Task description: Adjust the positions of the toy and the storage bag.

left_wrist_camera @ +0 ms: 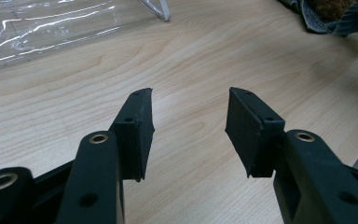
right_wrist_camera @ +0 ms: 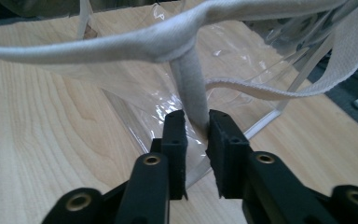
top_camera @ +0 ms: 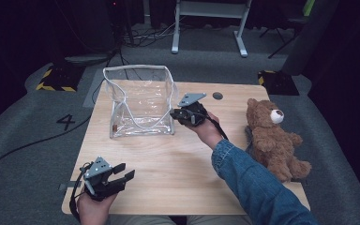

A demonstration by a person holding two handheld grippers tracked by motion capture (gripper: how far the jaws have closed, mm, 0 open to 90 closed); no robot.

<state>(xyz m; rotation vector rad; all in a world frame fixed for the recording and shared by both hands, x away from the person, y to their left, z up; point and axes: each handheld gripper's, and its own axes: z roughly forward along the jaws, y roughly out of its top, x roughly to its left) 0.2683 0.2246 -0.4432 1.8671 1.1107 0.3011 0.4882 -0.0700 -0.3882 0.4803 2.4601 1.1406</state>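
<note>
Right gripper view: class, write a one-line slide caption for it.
Right tongs shut on the white edge strip of a clear plastic bag standing on the wooden table.

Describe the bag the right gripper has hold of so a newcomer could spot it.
On the light wooden table, look at the far left part. The clear plastic tote bag with white fabric trim stands open there, the right gripper pinching its edge; unlike the brown teddy bear, it is see-through.

The desk (top_camera: 178, 164) is evenly lit from above while the floor and the far room sink into deep dark, and the high view is soft and a little grainy. Thin white glare streaks run across the clear plastic bag (top_camera: 140, 105). In the gripper views the near black jaws are slightly blurred, with faint soft shadows on the wood.
</note>
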